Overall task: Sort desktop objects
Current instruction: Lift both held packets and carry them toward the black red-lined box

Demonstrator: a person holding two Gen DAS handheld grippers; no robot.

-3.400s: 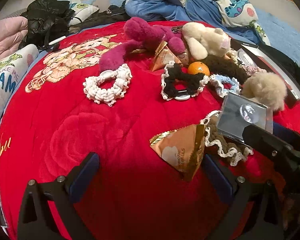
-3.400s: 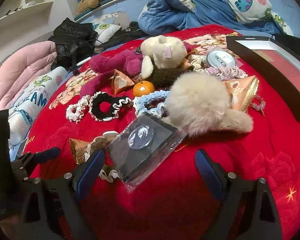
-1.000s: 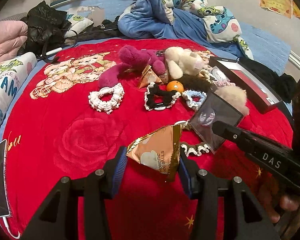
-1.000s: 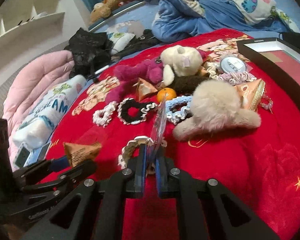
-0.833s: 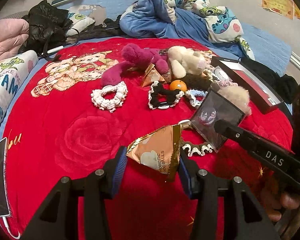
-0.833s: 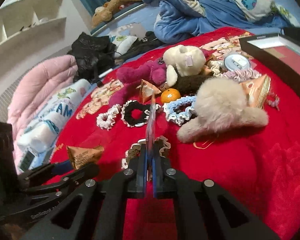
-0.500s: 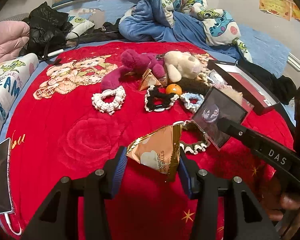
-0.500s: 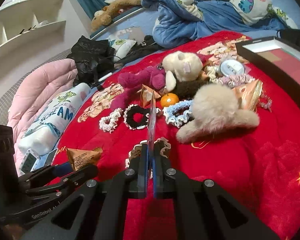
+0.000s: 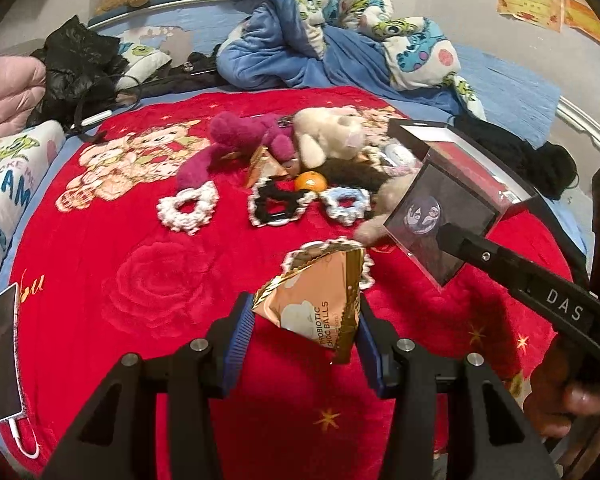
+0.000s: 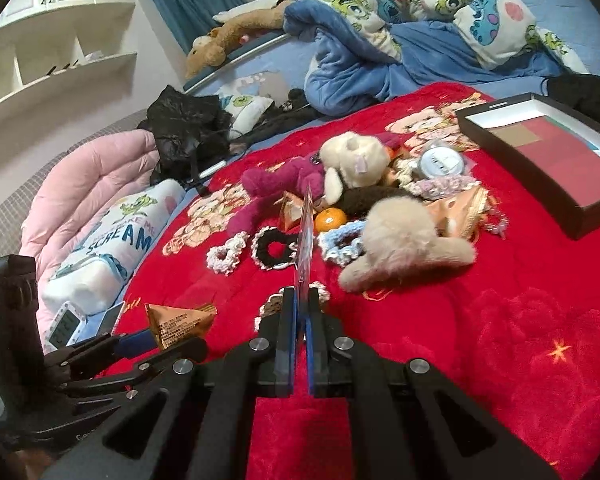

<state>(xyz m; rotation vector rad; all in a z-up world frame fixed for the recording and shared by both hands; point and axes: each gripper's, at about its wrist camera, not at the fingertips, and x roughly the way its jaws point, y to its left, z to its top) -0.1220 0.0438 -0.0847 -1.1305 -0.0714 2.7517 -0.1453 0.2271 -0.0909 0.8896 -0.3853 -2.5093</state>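
— What is the right gripper [image 10: 300, 320] holding?
— A flat clear packet [image 10: 305, 236], pinched edge-on between its blue pads, standing upright.
— And at nine o'clock?
— The left gripper [image 10: 156, 338] clamps a gold snack bag [image 10: 178, 322].
— Beyond the packet?
— At twelve o'clock an orange [image 10: 330, 219], hair scrunchies [image 10: 274, 248] and plush toys [image 10: 356, 160] lie on the red blanket [image 10: 500, 320]; a black box [image 10: 540, 152] sits at two o'clock.

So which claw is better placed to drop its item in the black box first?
Probably the right claw: its clear packet is near the black box on that side. The left claw, holding the snack pouch, is farther away.
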